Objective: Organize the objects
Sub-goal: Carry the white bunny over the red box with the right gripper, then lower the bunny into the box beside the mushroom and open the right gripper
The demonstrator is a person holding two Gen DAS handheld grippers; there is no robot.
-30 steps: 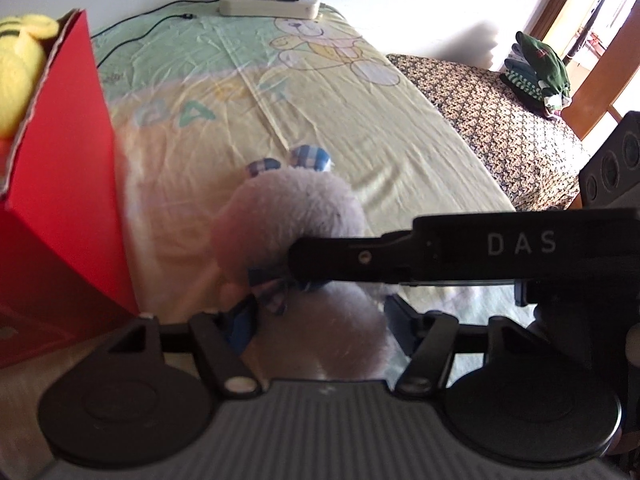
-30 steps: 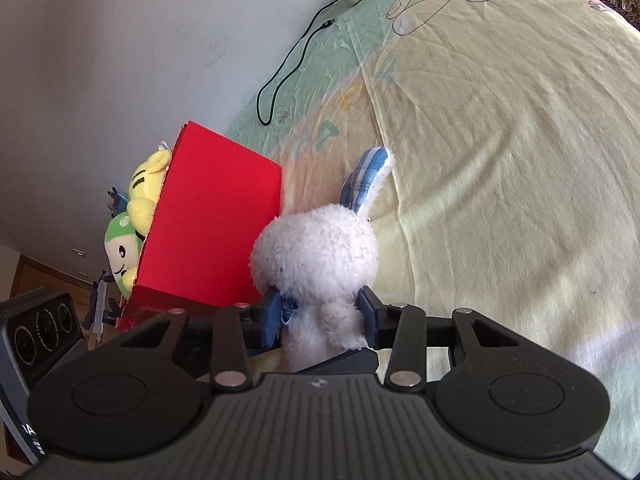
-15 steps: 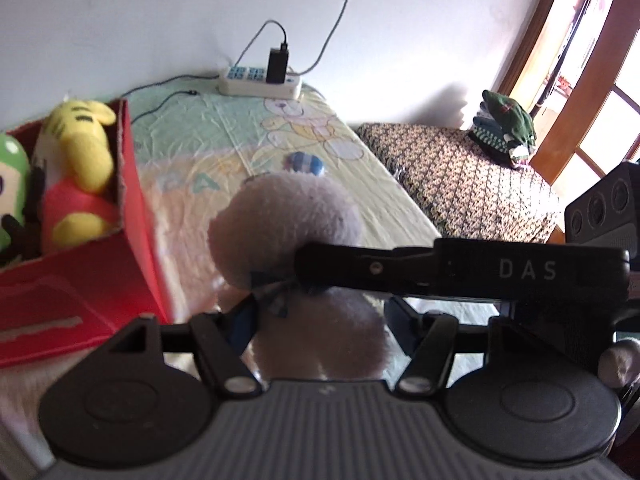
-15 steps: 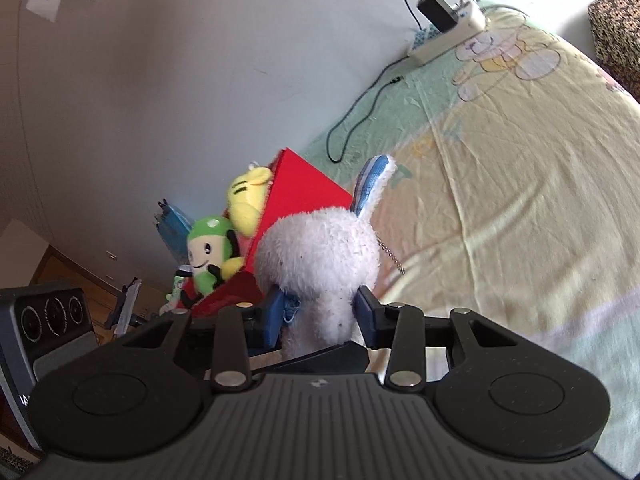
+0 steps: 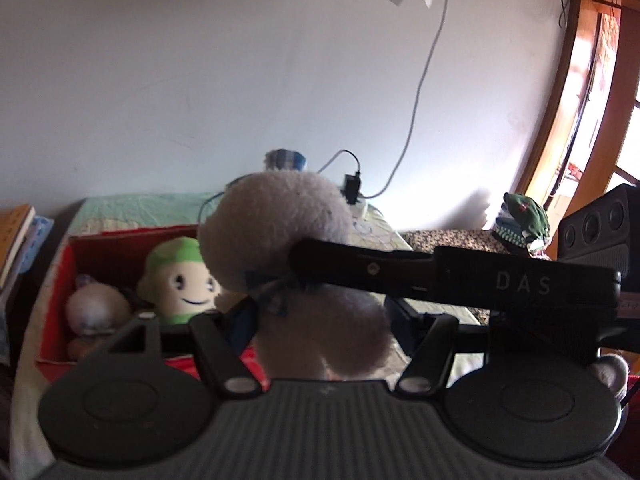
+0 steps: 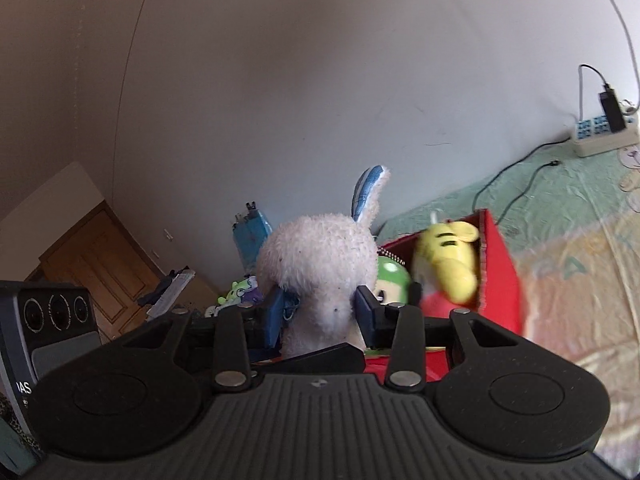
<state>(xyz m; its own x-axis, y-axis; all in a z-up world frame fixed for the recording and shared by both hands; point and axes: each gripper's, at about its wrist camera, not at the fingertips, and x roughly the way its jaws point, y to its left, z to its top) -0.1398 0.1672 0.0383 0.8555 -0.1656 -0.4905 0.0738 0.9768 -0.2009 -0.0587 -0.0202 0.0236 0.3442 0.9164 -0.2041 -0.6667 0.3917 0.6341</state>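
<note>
A white plush rabbit (image 5: 280, 240) with blue checked ears is held in the air between both grippers. My left gripper (image 5: 320, 316) is shut on its body. My right gripper (image 6: 320, 312) is shut on its neck, and its finger (image 5: 440, 276) crosses the left wrist view from the right. The rabbit (image 6: 320, 264) hangs above and just in front of an open red box (image 5: 96, 240) on the bed. The box (image 6: 500, 276) holds a green-capped doll (image 5: 176, 276), a yellow plush (image 6: 452, 256) and a small white plush (image 5: 96, 312).
A power strip (image 6: 600, 136) with a charger and cables lies on the bed by the wall. A patterned cushion with folded green clothes (image 5: 524, 220) is at the right. Books (image 5: 16, 232) lie left of the bed. A wooden door (image 6: 100, 272) stands far left.
Both grippers have lifted the rabbit off the bed and carried it left toward the red box. The views have tilted up, and the box's inside now shows.
</note>
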